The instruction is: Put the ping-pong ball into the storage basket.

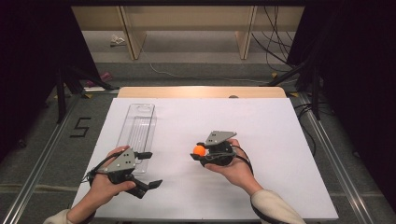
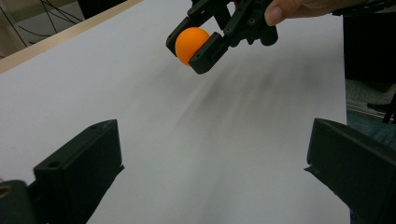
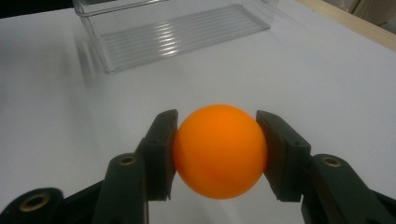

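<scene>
An orange ball (image 3: 219, 151) is clamped between the two black jaws of my right gripper (image 3: 218, 154). From above, the ball (image 1: 199, 150) hangs over the middle of the white table sheet, with the right gripper (image 1: 200, 151) pointing left. My left gripper (image 1: 151, 169) rests near the front left of the sheet with its jaws spread wide and nothing between them. In the left gripper view the ball (image 2: 190, 43) sits farther off, pinched by the right gripper (image 2: 192, 45), while the left gripper (image 2: 212, 172) frames bare sheet.
A clear plastic tray (image 1: 138, 128) lies lengthwise on the left part of the white sheet (image 1: 261, 130), just beyond the left hand; it is seen again as a ribbed tray (image 3: 177, 32) ahead of the ball. Floor, cables and wooden legs lie past the table's far edge.
</scene>
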{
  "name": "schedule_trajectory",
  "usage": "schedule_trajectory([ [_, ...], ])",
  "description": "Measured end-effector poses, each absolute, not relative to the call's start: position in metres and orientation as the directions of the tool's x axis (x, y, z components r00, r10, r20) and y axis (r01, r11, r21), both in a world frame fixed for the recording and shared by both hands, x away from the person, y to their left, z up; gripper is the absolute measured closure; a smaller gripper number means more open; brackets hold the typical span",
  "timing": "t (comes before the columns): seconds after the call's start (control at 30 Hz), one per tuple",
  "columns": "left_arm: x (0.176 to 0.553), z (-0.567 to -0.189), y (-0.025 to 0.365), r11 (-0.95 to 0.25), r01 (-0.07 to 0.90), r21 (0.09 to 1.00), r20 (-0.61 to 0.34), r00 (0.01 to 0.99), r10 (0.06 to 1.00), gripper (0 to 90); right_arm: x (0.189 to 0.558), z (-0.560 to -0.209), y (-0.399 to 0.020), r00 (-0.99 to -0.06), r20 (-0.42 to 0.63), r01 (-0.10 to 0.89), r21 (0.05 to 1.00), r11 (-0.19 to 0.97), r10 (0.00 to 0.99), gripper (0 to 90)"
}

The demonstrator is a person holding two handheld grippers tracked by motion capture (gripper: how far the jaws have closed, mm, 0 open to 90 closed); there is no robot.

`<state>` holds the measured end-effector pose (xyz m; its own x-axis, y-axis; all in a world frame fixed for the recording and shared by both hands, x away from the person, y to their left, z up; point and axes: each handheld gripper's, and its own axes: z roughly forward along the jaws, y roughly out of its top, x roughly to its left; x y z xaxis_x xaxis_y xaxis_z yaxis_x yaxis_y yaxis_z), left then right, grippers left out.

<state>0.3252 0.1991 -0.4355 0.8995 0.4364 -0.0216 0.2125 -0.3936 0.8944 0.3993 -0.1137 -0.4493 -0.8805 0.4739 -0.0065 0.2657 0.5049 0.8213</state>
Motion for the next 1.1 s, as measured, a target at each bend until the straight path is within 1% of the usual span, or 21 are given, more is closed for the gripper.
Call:
schedule_trajectory([
  [0.43, 0.325, -0.435, 0.199, -0.394, 0.211, 0.894, -0.021, 0.9, 0.436, 3.0, 0.4, -0.443, -0.113, -0.878, -0.014, 0.251, 0.838, 0.485, 0.478, 51.7],
  [0.67, 0.325, -0.436, 0.199, -0.396, 0.211, 0.894, -0.02, 0.9, 0.435, 3.0, 0.401, -0.438, -0.113, -0.876, 0.003, 0.256, 0.85, 0.46, 0.482, 51.6],
  [1.1, 0.325, -0.436, 0.199, -0.398, 0.21, 0.893, -0.018, 0.901, 0.434, 3.0, 0.403, -0.433, -0.107, -0.877, -0.005, 0.242, 0.86, 0.45, 0.48, 51.6],
])
